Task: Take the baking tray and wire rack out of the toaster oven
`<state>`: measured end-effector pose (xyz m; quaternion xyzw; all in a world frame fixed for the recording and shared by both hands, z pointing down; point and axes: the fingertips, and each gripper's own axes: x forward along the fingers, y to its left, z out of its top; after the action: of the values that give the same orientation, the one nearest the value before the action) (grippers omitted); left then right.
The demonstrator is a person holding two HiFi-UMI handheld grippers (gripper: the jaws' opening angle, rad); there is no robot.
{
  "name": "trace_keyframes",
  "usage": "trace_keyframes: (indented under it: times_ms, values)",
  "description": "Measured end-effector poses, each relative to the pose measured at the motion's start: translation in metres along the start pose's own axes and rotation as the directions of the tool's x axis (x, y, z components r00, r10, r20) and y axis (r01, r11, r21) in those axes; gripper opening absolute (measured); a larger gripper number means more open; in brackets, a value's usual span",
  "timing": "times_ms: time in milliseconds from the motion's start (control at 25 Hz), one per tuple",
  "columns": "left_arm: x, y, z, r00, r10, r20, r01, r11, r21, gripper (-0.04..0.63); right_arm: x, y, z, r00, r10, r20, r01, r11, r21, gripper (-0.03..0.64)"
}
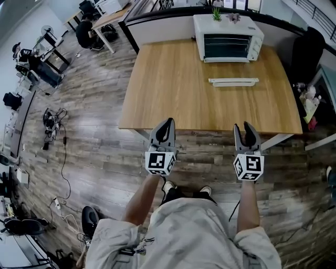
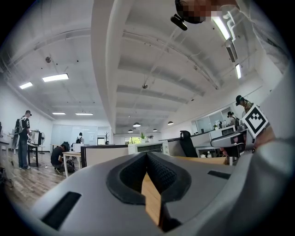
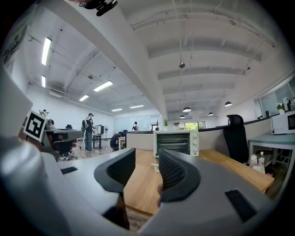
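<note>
The white toaster oven (image 1: 228,38) stands at the far end of the wooden table (image 1: 173,89), its dark front facing me. In the right gripper view the oven (image 3: 177,143) shows bars of a rack behind its front. A flat pale tray (image 1: 233,81) lies on the table a little in front of the oven. My left gripper (image 1: 168,122) hangs at the table's near edge, left of centre, its jaws meeting at the tip (image 2: 147,154) with nothing held. Further right at the same edge, my right gripper (image 1: 242,126) is open (image 3: 146,159) and empty, pointing toward the oven.
A black office chair (image 1: 307,44) stands at the table's far right corner. Small plants (image 1: 216,14) sit on the oven's top. Desks, people and cables (image 1: 52,123) fill the wooden floor to the left. A low partition wall runs behind the table.
</note>
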<state>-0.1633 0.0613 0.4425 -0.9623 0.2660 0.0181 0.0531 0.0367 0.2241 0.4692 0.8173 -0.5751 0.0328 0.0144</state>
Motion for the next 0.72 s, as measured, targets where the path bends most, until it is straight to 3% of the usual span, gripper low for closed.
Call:
trace_keyframes:
  times_ms: [160, 480, 720]
  values:
    - [0.007, -0.025, -0.005, 1.000, -0.002, -0.012, 0.001, 1.000, -0.010, 0.014, -0.011, -0.019, -0.007, 1.000, 0.002, 0.000, -0.002, 1.000, 0.013, 0.216]
    - [0.022, -0.068, -0.010, 0.999, -0.023, -0.026, 0.022, 0.999, -0.031, 0.014, -0.026, -0.056, -0.012, 1.000, -0.013, 0.004, 0.013, 0.999, 0.043, 0.216]
    - [0.033, -0.076, -0.010, 0.999, -0.026, -0.022, 0.026, 0.999, -0.022, 0.015, -0.023, -0.073, -0.012, 1.000, -0.026, 0.007, 0.026, 0.998, 0.053, 0.215]
